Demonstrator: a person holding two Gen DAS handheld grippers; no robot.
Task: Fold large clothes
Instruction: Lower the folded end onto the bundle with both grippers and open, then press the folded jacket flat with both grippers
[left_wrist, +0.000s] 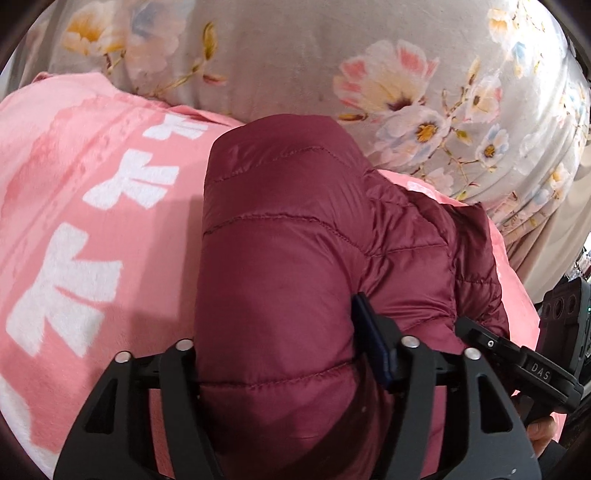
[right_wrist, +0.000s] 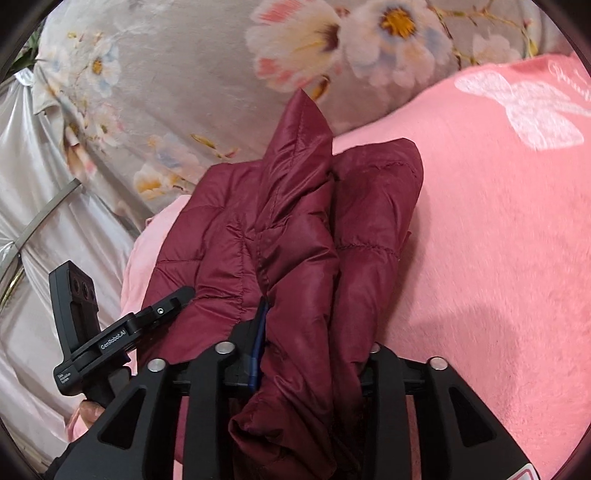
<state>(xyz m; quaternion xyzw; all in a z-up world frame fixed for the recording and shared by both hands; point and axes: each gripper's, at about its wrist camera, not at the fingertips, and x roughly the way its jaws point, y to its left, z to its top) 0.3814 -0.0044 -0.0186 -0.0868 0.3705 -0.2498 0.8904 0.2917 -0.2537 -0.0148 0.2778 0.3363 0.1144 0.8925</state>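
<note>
Left wrist view: the left gripper (left_wrist: 280, 354) is clamped on a thick fold of the maroon quilted jacket (left_wrist: 280, 229), which runs lengthwise straight ahead from the fingers over the pink blanket (left_wrist: 74, 206). Right wrist view: the right gripper (right_wrist: 314, 354) likewise holds a bunched fold of the jacket (right_wrist: 295, 229), long axis pointing forward, a pointed corner at the far end. Both grippers sit side by side at the near end. Judgement: any coming fold would carry this end forward. Floral bedding (left_wrist: 280, 55) lies beyond.
</note>
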